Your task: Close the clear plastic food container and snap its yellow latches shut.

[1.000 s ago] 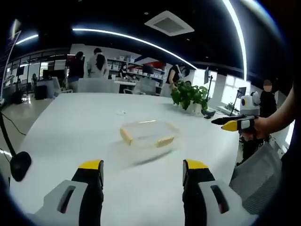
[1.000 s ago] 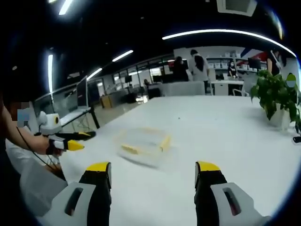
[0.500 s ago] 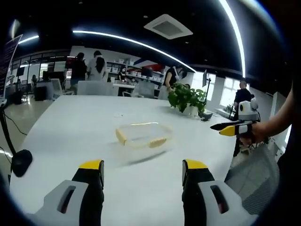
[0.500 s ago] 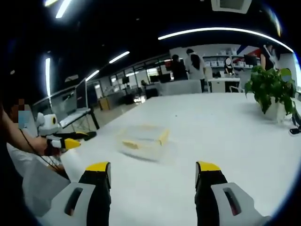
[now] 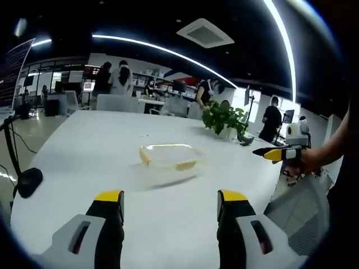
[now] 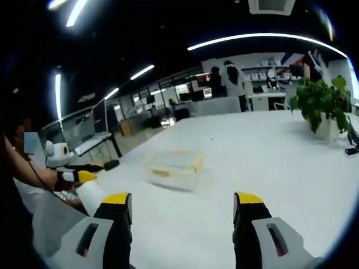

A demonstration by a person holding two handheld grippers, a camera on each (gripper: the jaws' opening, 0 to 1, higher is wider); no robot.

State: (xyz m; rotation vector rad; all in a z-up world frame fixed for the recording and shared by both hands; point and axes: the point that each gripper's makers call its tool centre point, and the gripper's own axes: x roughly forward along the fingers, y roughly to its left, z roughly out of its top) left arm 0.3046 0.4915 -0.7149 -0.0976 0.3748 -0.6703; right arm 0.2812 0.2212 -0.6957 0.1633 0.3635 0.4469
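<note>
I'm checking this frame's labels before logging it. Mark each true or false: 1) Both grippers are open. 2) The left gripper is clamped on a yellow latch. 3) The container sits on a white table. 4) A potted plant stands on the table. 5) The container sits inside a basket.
1) True: the left gripper and right gripper both have their fingers spread, with nothing between them.
2) False: it is apart from the container and touches no latch.
3) True: it rests on the white table.
4) True: the plant stands beyond the container.
5) False: it sits directly on the table.
</note>
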